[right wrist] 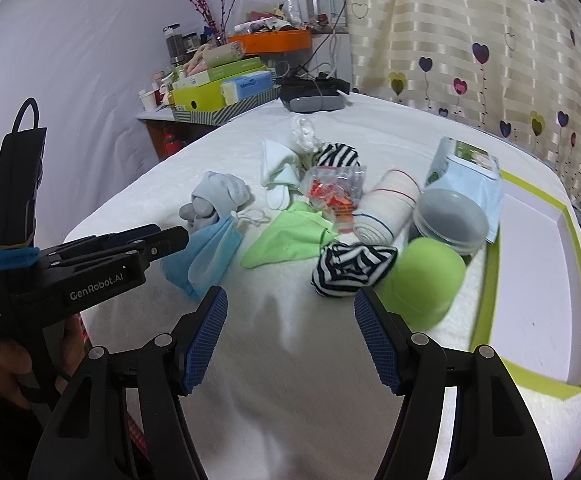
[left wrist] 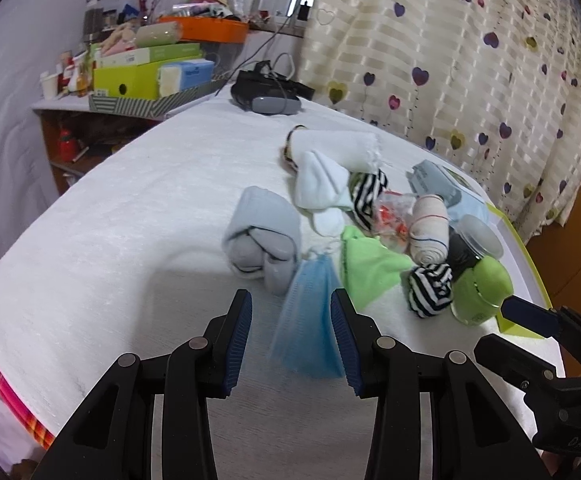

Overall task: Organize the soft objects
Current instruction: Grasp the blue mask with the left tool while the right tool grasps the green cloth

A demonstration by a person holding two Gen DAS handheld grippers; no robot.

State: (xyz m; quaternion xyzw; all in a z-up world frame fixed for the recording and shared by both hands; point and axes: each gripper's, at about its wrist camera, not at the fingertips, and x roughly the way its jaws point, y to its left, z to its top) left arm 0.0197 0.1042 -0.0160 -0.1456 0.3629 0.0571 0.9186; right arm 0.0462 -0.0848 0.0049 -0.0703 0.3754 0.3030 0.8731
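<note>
Nearest the left wrist camera, the left gripper point(left wrist: 291, 338) hangs with its jaws released, ribbed blue pads apart, and a pleated blue face mask point(left wrist: 310, 320) lies between them on the white, nubbly terry surface point(left wrist: 130, 220). Whether the pads touch the mask cannot be told. The mask is folded into a narrow fan — its long axis runs away from the camera, the gathered end with its white ear loops pointing toward the pile.

From the right wrist view, the right gripper point(right wrist: 290, 340) is likewise released, jaws wide over bare cloth, with a black-and-white striped knit bundle point(right wrist: 350, 268) just beyond its right finger and touching a smooth green dome-shaped container point(right wrist: 422, 280). The mask point(right wrist: 206, 260) sits to the left, beside the left gripper point(right wrist: 146, 244).

Farther on lie a flat lime-green cloth point(right wrist: 290, 236), a balled grey sock pair point(right wrist: 218, 196), a rolled beige bandage with thin coloured lines point(right wrist: 386, 208) lying lengthwise away from the camera, and a crinkly clear packet with orange contents point(right wrist: 334, 192). A lidded translucent round tub point(right wrist: 450, 216) stands by the bandage. At the right edge is a shallow white tray with a green rim point(right wrist: 486, 280) — rectangular, hard-edged. White socks point(right wrist: 280, 168) lie beyond.
</note>
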